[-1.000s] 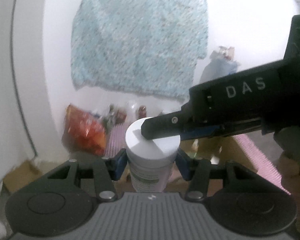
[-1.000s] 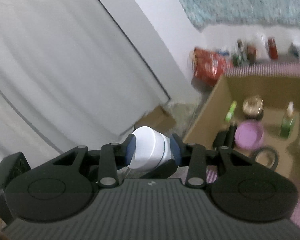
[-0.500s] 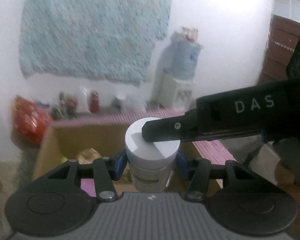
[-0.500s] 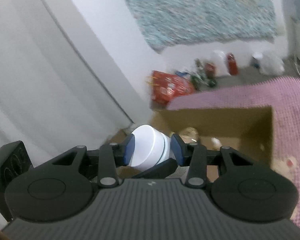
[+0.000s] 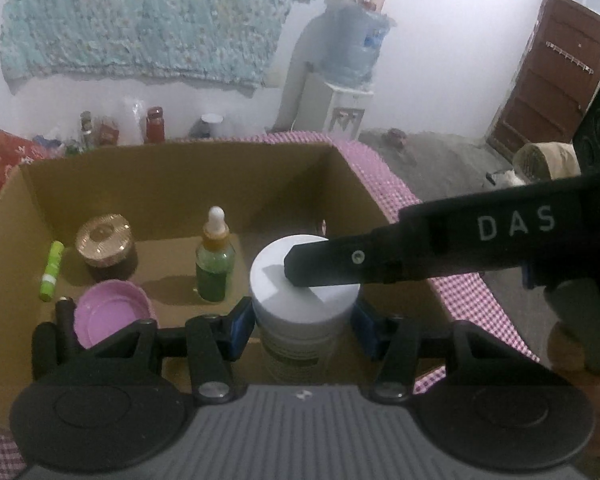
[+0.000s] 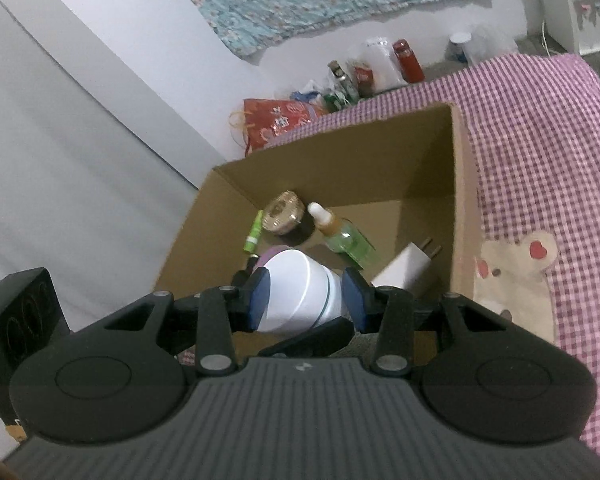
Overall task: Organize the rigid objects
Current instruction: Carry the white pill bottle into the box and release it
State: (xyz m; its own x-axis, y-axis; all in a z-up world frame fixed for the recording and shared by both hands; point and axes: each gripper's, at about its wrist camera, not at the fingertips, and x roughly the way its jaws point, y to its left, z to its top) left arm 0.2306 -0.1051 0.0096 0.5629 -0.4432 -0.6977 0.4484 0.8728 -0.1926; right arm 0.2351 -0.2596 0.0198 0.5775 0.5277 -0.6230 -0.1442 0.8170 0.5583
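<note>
Our left gripper (image 5: 304, 328) clamps the body of the white jar (image 5: 300, 304), its blue pads pressed to both sides just below the lid; our right gripper (image 6: 306, 300) closes on the lid end of the same jar, one black finger lying across the lid top in the left view. Both sit at a middling spread, set by the jar's width, and neither has opened in the last second.

What has changed is the backdrop. A second ago we see mostly wall and blue cloth behind the jar, with the box (image 5: 180, 184) only at the frame's lower edge; now both views tilt down and the box fills the middle. The jar hangs above its floor, near the right-hand wall, clear of the dropper bottle (image 5: 215, 268), the gold-lidded pot (image 5: 104, 246), the pink lid (image 5: 112, 316), the green tube (image 5: 51, 270) and the white charger (image 6: 406, 268).

We judge the carry nearly over: what remains is lowering the jar onto free cardboard between bottle and charger, then letting go.
</note>
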